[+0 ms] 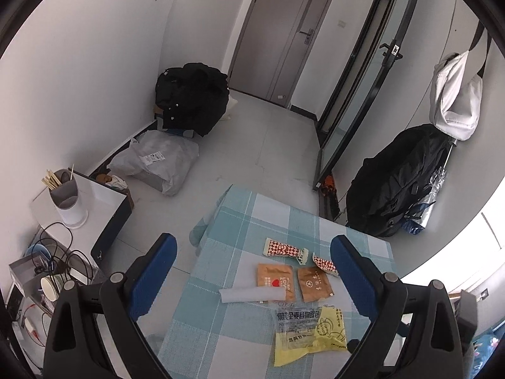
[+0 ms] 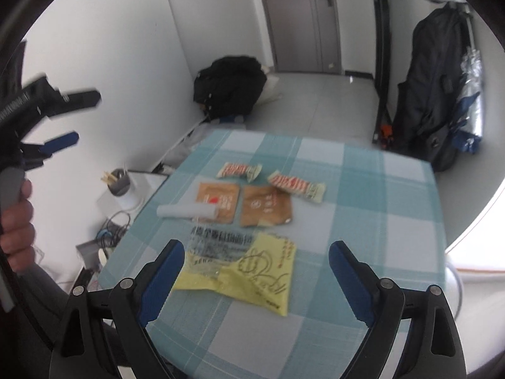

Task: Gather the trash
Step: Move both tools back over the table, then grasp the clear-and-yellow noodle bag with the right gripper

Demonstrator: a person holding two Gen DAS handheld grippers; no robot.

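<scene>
Wrappers lie in a cluster on a table with a teal checked cloth. There are two red-and-white snack wrappers, two brown sachets, a white rolled sheet, a clear printed bread bag and a yellow bag. My left gripper hovers open above the pile, holding nothing. My right gripper is open over the yellow bag, also holding nothing. The left gripper shows blurred at the right view's left edge, in a hand.
Left of the table stands a white side unit with a chopstick holder, cables and a paper cup. Black bags and a grey parcel lie on the floor. A black backpack leans by the glass door.
</scene>
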